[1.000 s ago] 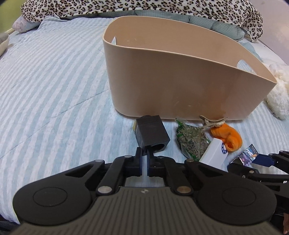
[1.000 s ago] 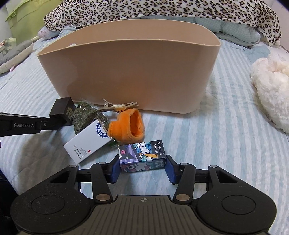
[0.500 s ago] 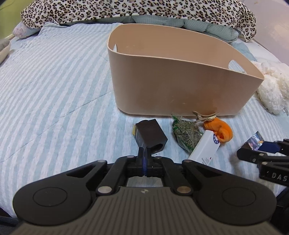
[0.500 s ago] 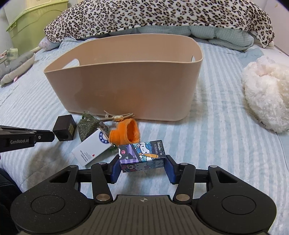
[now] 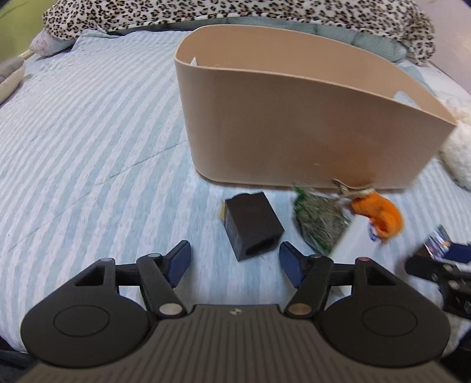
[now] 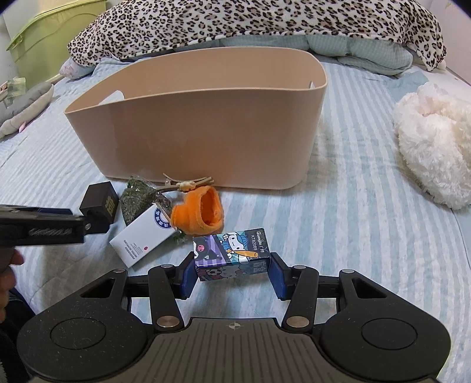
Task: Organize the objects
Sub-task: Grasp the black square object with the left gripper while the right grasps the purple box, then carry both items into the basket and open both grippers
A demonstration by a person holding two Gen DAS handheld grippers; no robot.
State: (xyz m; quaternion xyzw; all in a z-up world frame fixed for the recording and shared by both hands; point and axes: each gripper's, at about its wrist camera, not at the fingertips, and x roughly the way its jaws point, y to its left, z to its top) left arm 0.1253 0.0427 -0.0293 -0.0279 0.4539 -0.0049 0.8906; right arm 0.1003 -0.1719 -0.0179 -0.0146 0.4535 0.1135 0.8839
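Note:
A beige basket (image 5: 309, 126) (image 6: 206, 132) stands on the striped bed. Small items lie in front of it: a black box (image 5: 253, 225) (image 6: 98, 203), a green herb bag (image 5: 319, 219) (image 6: 134, 200), an orange fabric piece (image 5: 379, 213) (image 6: 203, 212), a white box (image 6: 144, 238) and a hair clip (image 6: 185, 182). My left gripper (image 5: 235, 256) is opening its jaws. The black box's near end lies just ahead between the fingertips, untouched. My right gripper (image 6: 234, 274) is shut on a cartoon-printed box (image 6: 232, 250), held just above the bedding.
A white plush toy (image 6: 432, 141) lies to the right of the basket. A leopard-print blanket (image 6: 250, 23) runs along the back. A green bin (image 6: 50, 38) stands at the far left beside a grey cushion (image 6: 26, 109). Striped bedding (image 5: 88, 132) stretches to the left.
My left gripper's jaws, shut in the earlier frames, now stand wide apart around the near end of the black box. The right gripper keeps its hold on the cartoon box.

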